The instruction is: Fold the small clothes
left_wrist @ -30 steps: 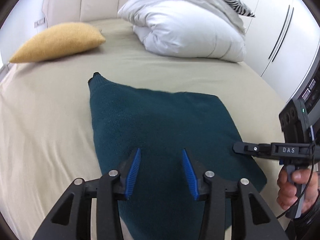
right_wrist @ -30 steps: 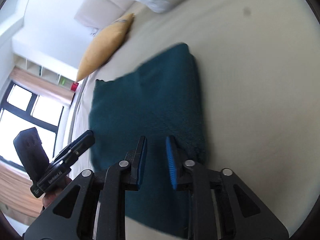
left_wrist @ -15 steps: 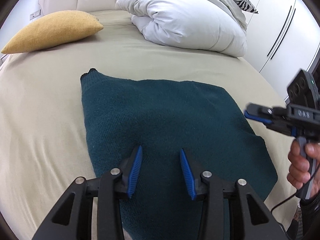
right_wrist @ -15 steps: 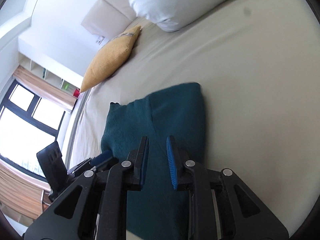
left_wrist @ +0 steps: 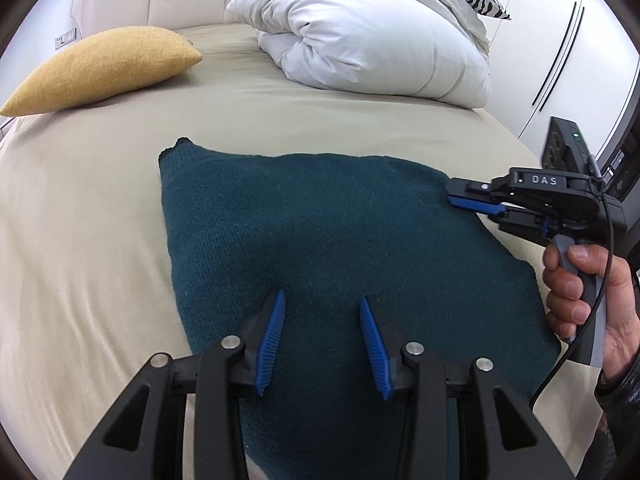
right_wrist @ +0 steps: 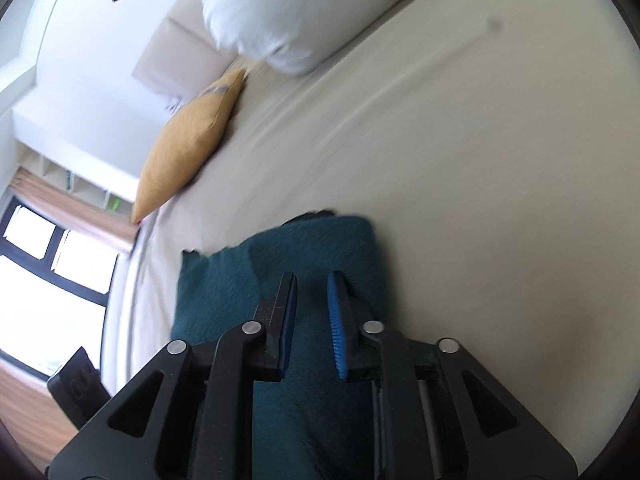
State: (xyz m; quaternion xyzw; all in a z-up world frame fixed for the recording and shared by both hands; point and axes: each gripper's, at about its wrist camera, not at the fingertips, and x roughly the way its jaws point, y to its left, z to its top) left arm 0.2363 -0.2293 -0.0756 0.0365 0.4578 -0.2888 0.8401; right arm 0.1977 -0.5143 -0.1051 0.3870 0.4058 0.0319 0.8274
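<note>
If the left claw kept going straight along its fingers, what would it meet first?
Most likely the teal knit garment, which fills the view beyond the left claw and lies flat on the bed. Its jaws are open and empty; height above the cloth is unclear.

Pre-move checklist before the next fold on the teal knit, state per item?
1. Teal knit lying flat on the bed: ok.
2. Left tool open, holding nothing: ok.
3. Right tool at the knit's far right corner: ok.
4. Right tool closed on fabric: not ok; wrist view shows a gap, nothing pinched.
5. Yellow pillow and white duvet apart from the knit: ok.
6. Near edge of the knit: cannot tell, hidden behind the left tool.
</note>
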